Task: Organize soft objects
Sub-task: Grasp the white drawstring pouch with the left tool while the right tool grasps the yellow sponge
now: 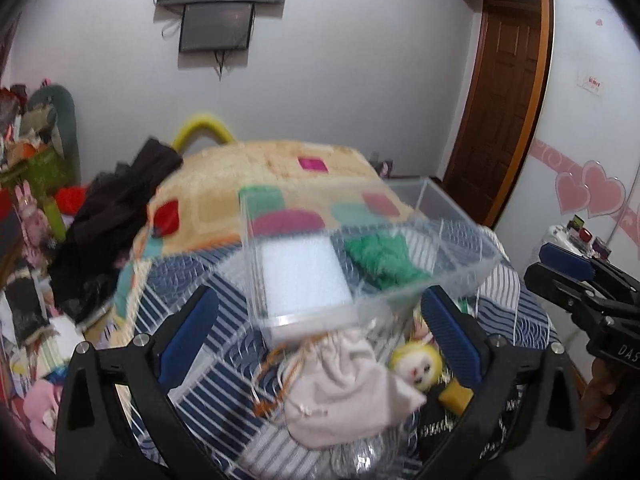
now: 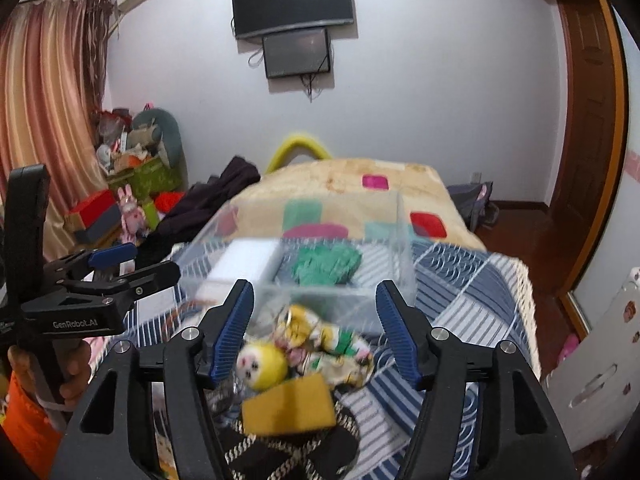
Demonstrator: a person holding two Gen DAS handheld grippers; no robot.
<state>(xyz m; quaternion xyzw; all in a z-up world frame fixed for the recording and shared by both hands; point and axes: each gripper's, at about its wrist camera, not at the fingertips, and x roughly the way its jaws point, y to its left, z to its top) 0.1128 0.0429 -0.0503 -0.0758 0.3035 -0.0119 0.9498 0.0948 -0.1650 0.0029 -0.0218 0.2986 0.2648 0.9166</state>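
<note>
Partly done: a white sponge and green cloth are seen inside the clear box at frame centre. A beige pouch, yellow doll and yellow sponge are left on the bed (lower centre). Left gripper and right gripper fingers are held apart, empty.

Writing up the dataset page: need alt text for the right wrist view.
Open right gripper hovers over a yellow-headed plush doll and a yellow sponge block on a striped blue bedspread. Beyond sits a clear plastic box holding a white foam block and green cloth; the left gripper is at left.
</note>
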